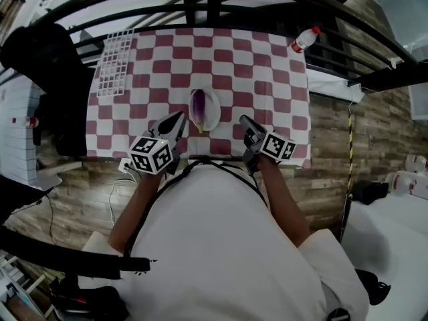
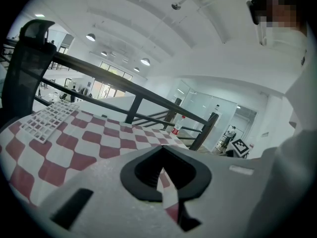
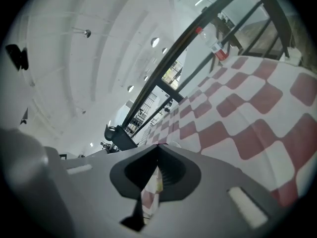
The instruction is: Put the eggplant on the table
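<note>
A purple eggplant point(image 1: 199, 107) lies on a small white plate point(image 1: 213, 117) near the front edge of the table point(image 1: 267, 65), which has a red-and-white checked cloth. My left gripper point(image 1: 179, 118) hovers just left of the plate, pointing at it, jaws shut and empty. To the plate's right is my right gripper point(image 1: 243, 120), also shut on nothing. In the left gripper view the jaw tips point(image 2: 161, 148) meet over the cloth. The right gripper view shows its tips point(image 3: 158, 147) meeting too. Neither gripper view shows the eggplant.
A white grid rack point(image 1: 115, 62) lies at the table's far left corner, and a plastic bottle point(image 1: 304, 40) with a red cap stands at the far right corner. A black railing point(image 1: 221, 5) runs behind the table. A black chair point(image 1: 40, 59) stands to the left.
</note>
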Demonstrator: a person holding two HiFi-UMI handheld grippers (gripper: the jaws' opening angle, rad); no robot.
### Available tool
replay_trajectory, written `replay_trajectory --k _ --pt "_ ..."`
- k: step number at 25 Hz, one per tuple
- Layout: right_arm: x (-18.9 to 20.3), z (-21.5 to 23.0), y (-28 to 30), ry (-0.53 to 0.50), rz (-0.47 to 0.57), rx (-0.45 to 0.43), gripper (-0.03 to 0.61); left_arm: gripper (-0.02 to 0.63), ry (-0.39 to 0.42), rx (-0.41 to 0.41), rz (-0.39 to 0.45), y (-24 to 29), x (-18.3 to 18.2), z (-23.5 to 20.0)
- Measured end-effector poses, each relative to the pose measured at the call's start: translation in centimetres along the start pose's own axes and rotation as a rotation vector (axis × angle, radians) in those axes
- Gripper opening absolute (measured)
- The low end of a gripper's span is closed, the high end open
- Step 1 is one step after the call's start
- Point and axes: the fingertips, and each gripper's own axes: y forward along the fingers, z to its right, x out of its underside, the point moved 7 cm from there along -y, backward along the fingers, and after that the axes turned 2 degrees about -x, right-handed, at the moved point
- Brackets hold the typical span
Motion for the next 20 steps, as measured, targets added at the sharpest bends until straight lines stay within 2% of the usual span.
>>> replay_trajectory --k 8,15,20 --pt "-1.9 -4.6 -1.9 -0.171 0.051 -0.050 0.006 0.000 0.007 0.023 0.038 -0.3 -1.6 1.1" --pt "-3.4 -7.9 -2.5 -0.247 0.110 -0.109 0.006 0.000 0.050 0.017 0.072 -1.1 -2.9 1.7" --pt "-4.1 -8.8 -2.3 -0.265 0.123 -0.123 0.006 0.000 0.046 0.010 0.084 -1.4 -3.1 1.5"
